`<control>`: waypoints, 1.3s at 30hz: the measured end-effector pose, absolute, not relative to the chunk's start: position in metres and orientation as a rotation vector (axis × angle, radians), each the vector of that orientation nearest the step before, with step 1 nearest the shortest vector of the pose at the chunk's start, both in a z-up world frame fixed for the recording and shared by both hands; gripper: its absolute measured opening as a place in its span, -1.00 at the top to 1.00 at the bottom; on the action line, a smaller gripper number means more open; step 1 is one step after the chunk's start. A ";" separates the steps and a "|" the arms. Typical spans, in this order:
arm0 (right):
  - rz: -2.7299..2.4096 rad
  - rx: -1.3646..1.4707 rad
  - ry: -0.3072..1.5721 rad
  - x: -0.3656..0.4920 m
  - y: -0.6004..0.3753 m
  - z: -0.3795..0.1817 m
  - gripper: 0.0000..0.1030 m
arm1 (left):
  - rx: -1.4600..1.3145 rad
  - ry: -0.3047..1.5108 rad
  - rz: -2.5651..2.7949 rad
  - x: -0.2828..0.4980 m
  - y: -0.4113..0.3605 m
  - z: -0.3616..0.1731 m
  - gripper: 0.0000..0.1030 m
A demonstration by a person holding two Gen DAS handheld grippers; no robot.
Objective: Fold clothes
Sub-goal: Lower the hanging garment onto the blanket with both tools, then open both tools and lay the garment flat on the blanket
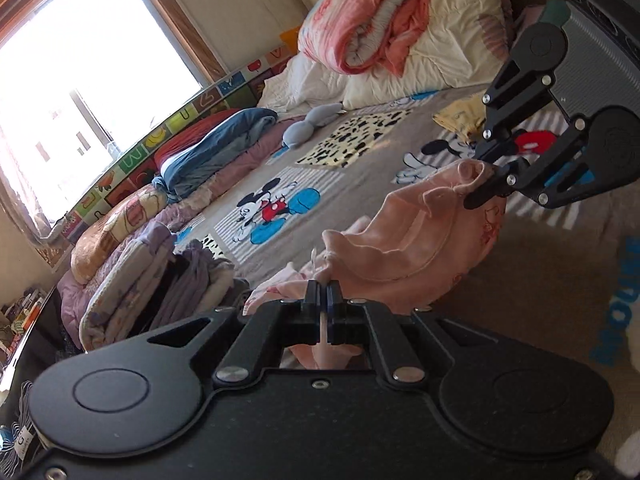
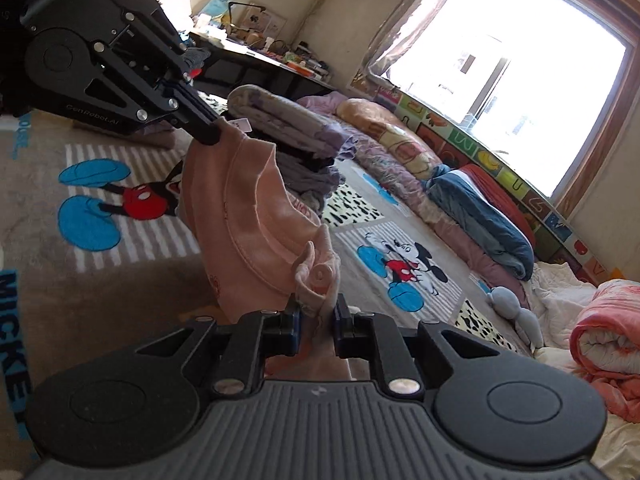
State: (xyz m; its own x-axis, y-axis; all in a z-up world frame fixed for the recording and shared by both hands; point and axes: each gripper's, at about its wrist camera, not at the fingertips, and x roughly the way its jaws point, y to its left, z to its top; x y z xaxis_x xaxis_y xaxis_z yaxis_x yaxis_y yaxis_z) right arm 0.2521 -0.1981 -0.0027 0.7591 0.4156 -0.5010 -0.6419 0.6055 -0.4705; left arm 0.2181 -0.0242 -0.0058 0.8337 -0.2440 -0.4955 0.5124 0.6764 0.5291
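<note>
Left gripper (image 1: 325, 292) fills the bottom of the left wrist view, jaws pinched nearly together on a thin edge of the pink garment (image 1: 416, 232). Fabric runs up and right from there to the right gripper (image 1: 486, 184), which clamps the other bunched end. Garment hangs slack between the two, lifted off the Mickey Mouse bed cover (image 1: 280, 184). Left edge of the bed: folded purple blankets (image 1: 132, 280), a blue quilt (image 1: 216, 148), an alphabet-tile bumper (image 1: 132, 160) under the window (image 1: 80, 60). Far end: rolled pink-and-cream comforter (image 1: 384, 20), a grey plush toy (image 1: 308, 124), a yellow garment (image 1: 460, 116) just beside the right gripper's linkage.

Right wrist view: right gripper (image 2: 318, 314) at bottom, jaws a small gap apart with a rolled wad of pink garment (image 2: 248, 216) filling the gap, so gripped. Left gripper (image 2: 210, 134) at upper left, fingers closed on the garment's top corner, a white tag showing right by the tips. Garment spans diagonally between both grippers above the bed cover (image 2: 400, 240). Cluttered dark bench (image 2: 256, 64) against the far wall, purple blanket stack (image 2: 296, 132) in front of it, window (image 2: 512, 60) at upper right.
</note>
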 end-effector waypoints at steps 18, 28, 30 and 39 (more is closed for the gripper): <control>0.741 -0.878 0.417 0.080 -0.172 -0.093 0.69 | 0.835 0.470 -0.508 0.069 -0.025 -0.091 0.99; 0.745 -1.008 0.405 0.016 -0.180 -0.118 0.48 | 0.677 0.569 -0.524 0.045 -0.006 -0.086 0.95; 0.741 -1.000 0.402 0.008 -0.184 -0.116 0.42 | 0.600 0.596 -0.519 0.044 0.001 -0.078 0.91; 0.637 -0.131 0.541 0.034 -0.255 -0.078 0.16 | -0.182 0.731 -0.368 0.078 0.043 -0.057 0.04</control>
